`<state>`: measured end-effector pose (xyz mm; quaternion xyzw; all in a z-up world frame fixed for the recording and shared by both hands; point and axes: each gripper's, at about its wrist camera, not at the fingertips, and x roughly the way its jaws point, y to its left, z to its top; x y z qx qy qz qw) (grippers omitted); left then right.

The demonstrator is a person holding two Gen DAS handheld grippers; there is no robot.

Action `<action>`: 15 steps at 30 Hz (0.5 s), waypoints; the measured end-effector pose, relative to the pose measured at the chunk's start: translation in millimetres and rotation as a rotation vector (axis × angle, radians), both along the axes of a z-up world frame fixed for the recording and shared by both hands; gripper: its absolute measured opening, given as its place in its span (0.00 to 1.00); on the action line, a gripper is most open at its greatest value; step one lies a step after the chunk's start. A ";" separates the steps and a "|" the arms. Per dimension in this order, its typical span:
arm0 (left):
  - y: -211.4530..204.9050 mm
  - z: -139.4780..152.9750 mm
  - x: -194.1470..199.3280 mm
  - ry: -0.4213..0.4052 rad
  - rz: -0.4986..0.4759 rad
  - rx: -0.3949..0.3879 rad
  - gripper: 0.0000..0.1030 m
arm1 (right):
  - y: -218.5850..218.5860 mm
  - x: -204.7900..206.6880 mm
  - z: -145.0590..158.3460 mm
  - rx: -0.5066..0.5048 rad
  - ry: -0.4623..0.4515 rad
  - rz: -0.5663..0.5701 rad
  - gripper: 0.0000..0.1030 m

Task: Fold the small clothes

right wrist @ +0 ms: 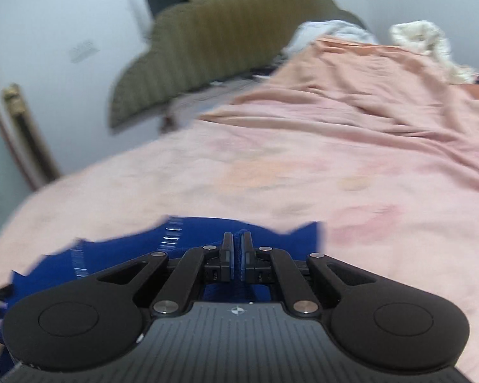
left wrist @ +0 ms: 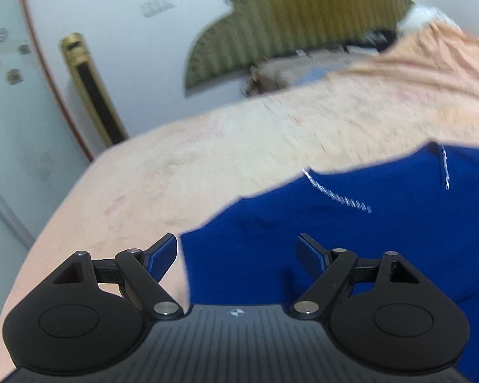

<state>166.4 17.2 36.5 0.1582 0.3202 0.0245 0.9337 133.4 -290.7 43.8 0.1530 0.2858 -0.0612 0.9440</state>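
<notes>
The right gripper (right wrist: 237, 250) pinches a fold of the blue garment (left wrist: 351, 249) on the bed (right wrist: 271, 172); the left gripper (left wrist: 236, 253) hangs spread, apparently over its near-left edge.

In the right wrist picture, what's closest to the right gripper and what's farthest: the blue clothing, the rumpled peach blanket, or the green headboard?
1. Blue clothing, pinched in the right gripper jaws.
2. Peach blanket, farther up the bed, right side.
3. Green headboard, at the far end, top centre.
</notes>
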 end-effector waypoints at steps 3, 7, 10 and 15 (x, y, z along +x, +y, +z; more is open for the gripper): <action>-5.7 -18.7 8.8 0.056 0.014 0.051 0.79 | -19.4 9.0 -23.3 0.049 0.108 -0.003 0.24; -7.1 -24.1 2.4 0.032 -0.001 0.066 0.80 | -30.8 -20.0 -9.4 0.050 -0.028 -0.112 0.24; -8.5 -24.3 1.9 0.043 0.026 0.071 0.80 | -17.5 -12.0 -7.8 0.069 -0.006 0.046 0.24; -5.3 -14.7 -16.3 0.053 0.010 0.022 0.80 | -2.4 9.9 -38.9 0.023 0.153 0.015 0.30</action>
